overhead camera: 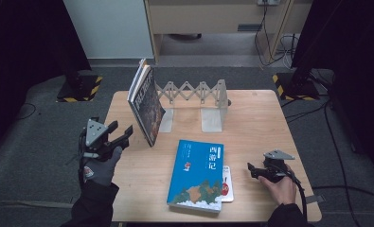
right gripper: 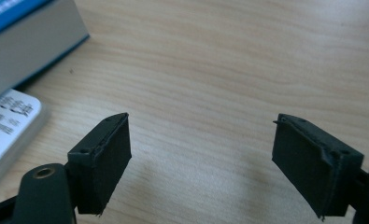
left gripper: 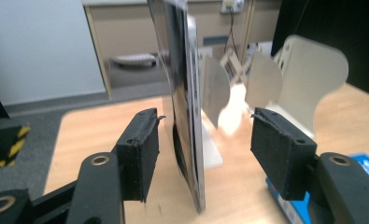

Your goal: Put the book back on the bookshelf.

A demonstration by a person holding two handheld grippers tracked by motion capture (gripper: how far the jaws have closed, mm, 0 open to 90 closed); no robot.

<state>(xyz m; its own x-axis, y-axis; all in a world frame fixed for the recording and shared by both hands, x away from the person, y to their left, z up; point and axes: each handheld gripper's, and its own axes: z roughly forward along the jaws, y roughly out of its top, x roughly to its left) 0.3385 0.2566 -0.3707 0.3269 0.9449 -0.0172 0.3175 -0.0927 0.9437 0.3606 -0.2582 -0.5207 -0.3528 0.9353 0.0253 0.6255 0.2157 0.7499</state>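
A dark-covered book (overhead camera: 146,106) stands on edge at the table's back left, tilted against an expandable metal book rack (overhead camera: 194,92). My left gripper (overhead camera: 122,130) is open just left of that book. In the left gripper view its jaws (left gripper: 203,140) stand apart on either side of the book's edge (left gripper: 188,116), with neither pad touching it. A blue book (overhead camera: 199,175) lies flat at the front centre, and a small white booklet (overhead camera: 227,184) peeks out at its right side. My right gripper (overhead camera: 251,170) is open low over bare wood, right of the booklet, with nothing between its pads (right gripper: 201,158).
The wooden table (overhead camera: 255,123) has bare room at its right half and in front of the rack's upright plates (left gripper: 313,79). In the right gripper view the blue book's corner (right gripper: 28,37) and the white booklet (right gripper: 9,121) lie at the left. Dark floor and cables surround the table.
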